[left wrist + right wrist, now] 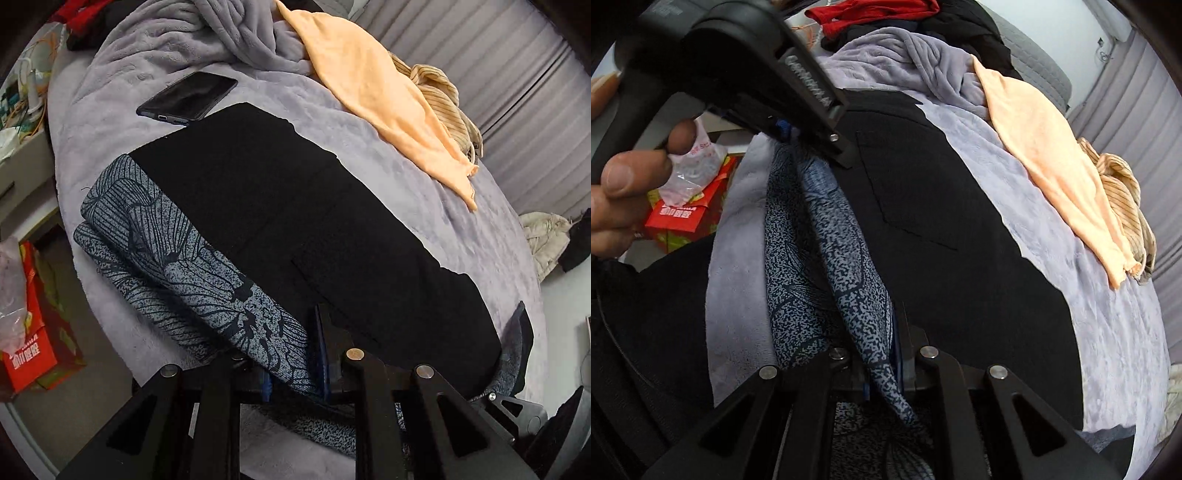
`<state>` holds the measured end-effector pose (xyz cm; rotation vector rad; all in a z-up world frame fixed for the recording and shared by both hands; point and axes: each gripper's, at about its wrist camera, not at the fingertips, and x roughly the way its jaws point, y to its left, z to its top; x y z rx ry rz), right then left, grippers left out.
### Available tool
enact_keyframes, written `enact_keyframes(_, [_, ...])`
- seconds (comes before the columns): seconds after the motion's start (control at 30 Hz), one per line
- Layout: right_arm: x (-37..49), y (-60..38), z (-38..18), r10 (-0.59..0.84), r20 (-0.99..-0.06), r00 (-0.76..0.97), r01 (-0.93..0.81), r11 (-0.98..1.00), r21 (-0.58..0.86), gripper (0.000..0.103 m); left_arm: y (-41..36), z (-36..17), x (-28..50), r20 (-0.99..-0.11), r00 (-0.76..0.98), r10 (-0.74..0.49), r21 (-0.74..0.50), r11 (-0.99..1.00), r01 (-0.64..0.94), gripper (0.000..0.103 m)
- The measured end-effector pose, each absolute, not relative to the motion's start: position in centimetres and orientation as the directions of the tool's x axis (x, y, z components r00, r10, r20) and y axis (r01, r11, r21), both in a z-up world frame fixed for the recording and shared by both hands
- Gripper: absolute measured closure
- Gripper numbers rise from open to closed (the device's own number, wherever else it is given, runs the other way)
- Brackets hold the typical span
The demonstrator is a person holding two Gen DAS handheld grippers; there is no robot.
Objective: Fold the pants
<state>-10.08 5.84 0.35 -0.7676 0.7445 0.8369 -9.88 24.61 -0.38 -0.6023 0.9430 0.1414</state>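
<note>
Blue-grey leaf-print pants lie folded on the lilac bed blanket, with a black garment lying flat over them. My left gripper is shut on the near edge of the print pants. My right gripper is shut on a bunched edge of the same pants, which stretches taut up to the left gripper at upper left in the right wrist view. The black garment lies to the right.
A black phone lies on the blanket beyond the clothes. A peach cloth and a striped garment lie at the far right. A rumpled blanket heap is at the back. A red box stands on the floor at left.
</note>
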Motion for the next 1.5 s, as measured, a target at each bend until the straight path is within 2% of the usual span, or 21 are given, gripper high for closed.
enact_keyframes(0.17, [-10.3,5.3,0.9,0.367,-0.788,0.494,-0.811,0.522,-0.266,0.094,24.1,0.9,-11.0,-0.783,0.610,-0.122,-0.392,0.859,-0.330,0.083])
enact_keyframes(0.2, [-10.2,5.3,0.7,0.361,-0.785,0.504,-0.802,0.533,-0.269,0.093,24.0,0.6,-11.0,-0.793,0.598,-0.119,-0.379,0.864,-0.332,0.079])
enact_keyframes(0.3, [-11.1,5.5,0.2,0.337,-0.780,0.528,-0.776,0.565,-0.281,0.090,24.9,0.1,-11.2,-0.798,0.580,-0.163,-0.421,0.839,-0.345,0.079])
enact_keyframes(0.37, [-11.7,5.5,0.9,0.323,-0.784,0.531,-0.776,0.557,-0.297,0.080,25.2,0.9,-11.8,-0.810,0.566,-0.153,-0.402,0.848,-0.345,0.061])
enact_keyframes(0.4, [-12.1,5.3,1.6,0.335,-0.789,0.515,-0.787,0.550,-0.280,0.064,25.3,1.6,-12.5,-0.819,0.561,-0.116,-0.368,0.858,-0.359,0.029])
enact_keyframes(0.43, [-12.4,4.7,2.3,0.349,-0.790,0.505,-0.792,0.552,-0.262,0.044,25.5,2.4,-13.5,-0.813,0.578,-0.071,-0.342,0.861,-0.376,0.009])
enact_keyframes(0.47, [-12.9,4.0,3.4,0.372,-0.780,0.503,-0.793,0.559,-0.244,0.030,25.7,3.1,-14.5,-0.795,0.606,-0.038,-0.336,0.859,-0.386,0.007])
enact_keyframes(0.53, [-13.6,2.7,5.3,0.422,-0.745,0.516,-0.785,0.582,-0.213,0.027,25.5,4.4,-15.7,-0.773,0.634,-0.003,-0.315,0.870,-0.380,0.007])
enact_keyframes(0.67, [-11.1,0.7,7.6,0.481,-0.710,0.514,-0.733,0.676,-0.073,0.024,23.8,6.0,-13.7,-0.761,0.649,-0.009,-0.282,0.905,-0.318,0.007])
enact_keyframes(0.77, [-7.6,0.8,6.1,0.371,-0.748,0.550,-0.634,0.769,-0.084,0.024,22.2,6.8,-10.0,-0.743,0.666,-0.060,-0.304,0.917,-0.257,0.007])
enact_keyframes(0.87, [-5.6,0.0,3.8,0.275,-0.817,0.506,-0.548,0.834,-0.059,0.024,19.9,5.9,-6.7,-0.794,0.608,-0.010,-0.199,0.949,-0.243,0.007])
enact_keyframes(0.97, [-6.6,-1.7,2.2,0.286,-0.847,0.448,-0.515,0.857,0.017,0.024,17.4,1.4,-4.7,-0.902,0.432,-0.012,-0.107,0.974,-0.198,0.007])
enact_keyframes(1.07, [-8.0,-3.5,3.6,0.300,-0.819,0.489,-0.476,0.879,0.038,0.024,15.2,-0.1,-6.2,-0.873,0.478,0.100,0.038,0.990,-0.138,0.001])
enact_keyframes(1.13, [-7.8,-5.8,5.9,0.242,-0.773,0.587,-0.379,0.925,0.002,0.022,14.4,0.0,-6.9,-0.865,0.486,0.124,0.073,0.990,-0.122,0.000])
enact_keyframes(1.23, [-4.1,-9.7,7.6,0.004,-0.740,0.672,-0.108,0.990,-0.093,0.011,14.2,0.6,-6.9,-0.878,0.472,0.082,0.028,0.992,-0.121,0.000])
enact_keyframes(1.27, [-2.3,-11.0,7.4,-0.079,-0.755,0.651,-0.020,0.992,-0.121,0.008,14.0,0.7,-6.8,-0.879,0.472,0.074,0.020,0.993,-0.119,0.000])
enact_keyframes(1.33, [1.7,-13.6,6.3,-0.191,-0.814,0.548,0.146,0.980,-0.132,0.007,13.5,0.9,-6.9,-0.876,0.477,0.070,0.018,0.993,-0.114,0.000])
enact_keyframes(1.4, [4.8,-15.5,4.4,-0.193,-0.883,0.428,0.217,0.970,-0.106,0.007,12.9,0.7,-7.0,-0.874,0.478,0.082,0.033,0.993,-0.110,0.000])
enact_keyframes(1.43, [5.4,-15.9,3.4,-0.172,-0.901,0.399,0.214,0.973,-0.091,0.007,12.6,0.6,-7.1,-0.873,0.479,0.089,0.043,0.993,-0.107,0.000])
enact_keyframes(1.47, [6.3,-16.2,2.0,-0.147,-0.922,0.357,0.195,0.978,-0.081,0.015,12.5,0.7,-7.3,-0.872,0.481,0.089,0.044,0.994,-0.103,0.000])
enact_keyframes(1.5, [6.5,-16.4,0.9,-0.156,-0.933,0.325,0.199,0.975,-0.094,0.030,12.4,0.6,-7.3,-0.873,0.480,0.082,0.038,0.994,-0.100,0.000])
